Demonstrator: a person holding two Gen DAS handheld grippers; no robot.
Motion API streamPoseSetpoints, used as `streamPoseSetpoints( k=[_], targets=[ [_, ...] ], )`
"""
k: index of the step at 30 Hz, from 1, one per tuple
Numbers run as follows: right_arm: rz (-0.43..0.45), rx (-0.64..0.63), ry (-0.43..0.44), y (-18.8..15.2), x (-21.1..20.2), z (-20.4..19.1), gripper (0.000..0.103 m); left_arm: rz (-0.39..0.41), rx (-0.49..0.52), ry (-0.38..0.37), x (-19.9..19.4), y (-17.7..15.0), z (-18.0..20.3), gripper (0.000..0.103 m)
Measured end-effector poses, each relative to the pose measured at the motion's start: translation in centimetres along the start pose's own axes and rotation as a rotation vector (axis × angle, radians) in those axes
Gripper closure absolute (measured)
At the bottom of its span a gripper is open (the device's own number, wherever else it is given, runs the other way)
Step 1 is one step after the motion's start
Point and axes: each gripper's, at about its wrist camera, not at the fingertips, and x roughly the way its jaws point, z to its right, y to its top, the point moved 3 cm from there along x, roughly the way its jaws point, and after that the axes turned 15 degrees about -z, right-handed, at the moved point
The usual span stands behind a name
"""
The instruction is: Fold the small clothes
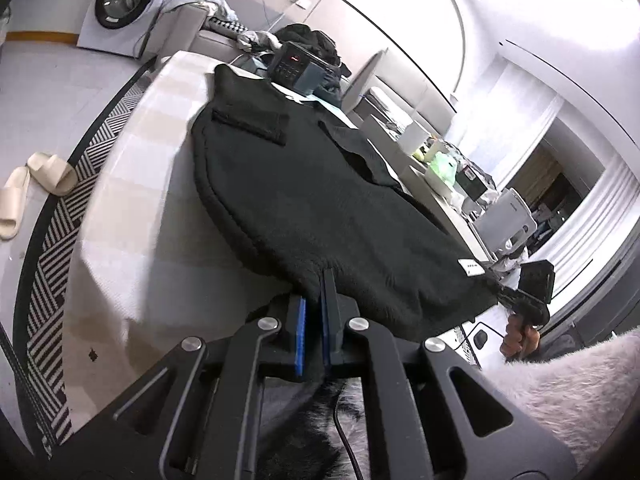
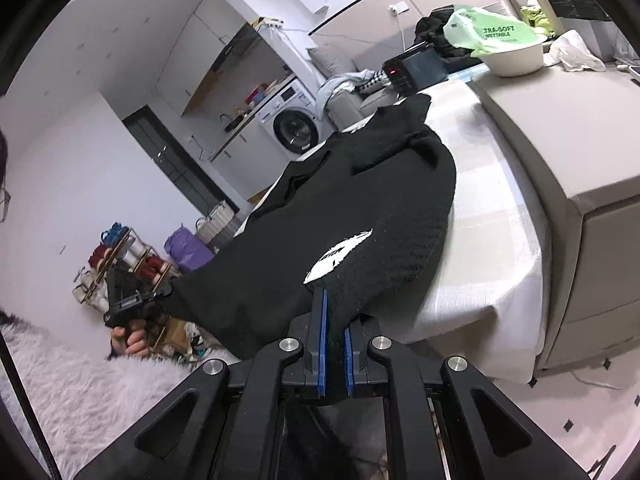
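Black gripper arms with blue-padded fingers fill the bottom of both wrist views. From the left wrist camera, the left gripper (image 1: 320,280) is clamped tight on the near hem of a black knit garment (image 1: 320,184). From the right wrist camera, the right gripper (image 2: 334,300) is likewise pinched closed on another part of that near hem, the dark fabric bunched between its pads. Each gripper also shows in the other's view, held in a hand at the garment's edge.

The garment lies spread along a bed with a pale cover (image 1: 132,208), its near end lifted off the cover by the two grippers. A white label (image 2: 340,254) sewn inside carries dark lettering too blurred to read.

Beyond the bed, a green plastic pack (image 2: 486,32) sits in a white bowl (image 2: 514,58); its print reads "TRA-SOFT", cut off at the start, with a smaller unclear line beneath. A white washing machine (image 2: 294,124) stands farther back.
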Motion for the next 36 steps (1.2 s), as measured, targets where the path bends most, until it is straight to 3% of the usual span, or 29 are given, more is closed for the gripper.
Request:
streamPoseSetpoints(
  k=[3,9,18,22,28,32,34,36],
  targets=[
    [-0.029,-0.022,-0.007,-0.2,0.3,-0.4,0.096,0.027,-0.029,-0.030,-0.4,0.4,-0.8,0.100],
    [0.059,-0.020,0.011,2.4,-0.1,-1.1,0.096,0.112,-0.011,-0.045,-1.7,3.2,-0.6,0.100],
    [0.247,0.010,-0.039,12.5,0.4,-3.7,0.096,0.296,-0.079,-0.023,-2.8,12.4,-1.9,0.100],
    [0.333,0.070,-0.105,17.3,1.3,-3.4,0.096,0.370,-0.102,-0.006,-2.4,17.1,-3.0,0.100],
    [0.376,0.180,-0.160,23.3,3.8,-0.3,0.096,0.383,-0.096,0.032,0.0,24.4,-4.4,0.100],
    [0.382,0.219,-0.212,28.6,6.3,1.8,0.096,0.351,-0.117,0.065,3.4,30.6,-6.0,0.100],
    [0.369,0.248,-0.243,30.7,7.7,3.1,0.096,0.308,-0.151,0.130,5.9,33.5,-7.4,0.100],
    [0.304,0.305,-0.292,32.8,10.0,4.8,0.084,0.220,-0.201,0.218,8.8,35.7,-9.1,0.094]
  ],
)
